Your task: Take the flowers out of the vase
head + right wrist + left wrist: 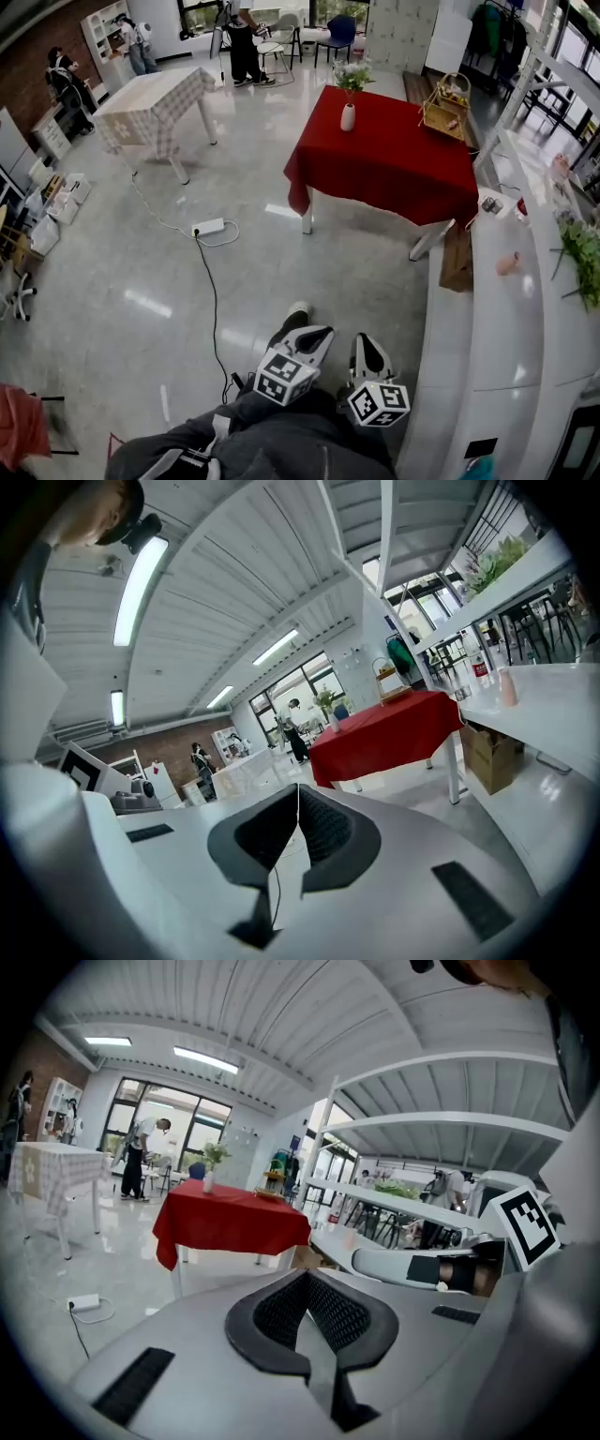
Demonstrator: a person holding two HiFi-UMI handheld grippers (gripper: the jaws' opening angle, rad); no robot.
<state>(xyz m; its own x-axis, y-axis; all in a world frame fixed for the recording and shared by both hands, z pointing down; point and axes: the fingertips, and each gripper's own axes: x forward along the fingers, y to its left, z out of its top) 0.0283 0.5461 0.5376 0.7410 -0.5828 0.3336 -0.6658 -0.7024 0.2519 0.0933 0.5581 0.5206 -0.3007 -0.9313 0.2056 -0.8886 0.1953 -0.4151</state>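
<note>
Across the room, a small white vase [348, 117] with white flowers [352, 75] stands near the far edge of a red-clothed table [389, 159]. Both grippers are held low by the person's body, far from it. My left gripper [314, 336] and right gripper [367, 349] point toward the table. In the left gripper view the left gripper [307, 1275] is shut and empty, with the vase [208, 1182] and flowers [215, 1154] small in the distance. In the right gripper view the right gripper [298, 787] is also shut and empty, and the vase [334, 722] is tiny on the red table [384, 733].
A wicker basket [445, 105] sits on the red table's right side. A long white counter [506, 309] runs along the right, with a cardboard box [457, 258] under it. A power strip with a cable [208, 227] lies on the glossy floor. A checked-cloth table [155, 98] and people stand at the back.
</note>
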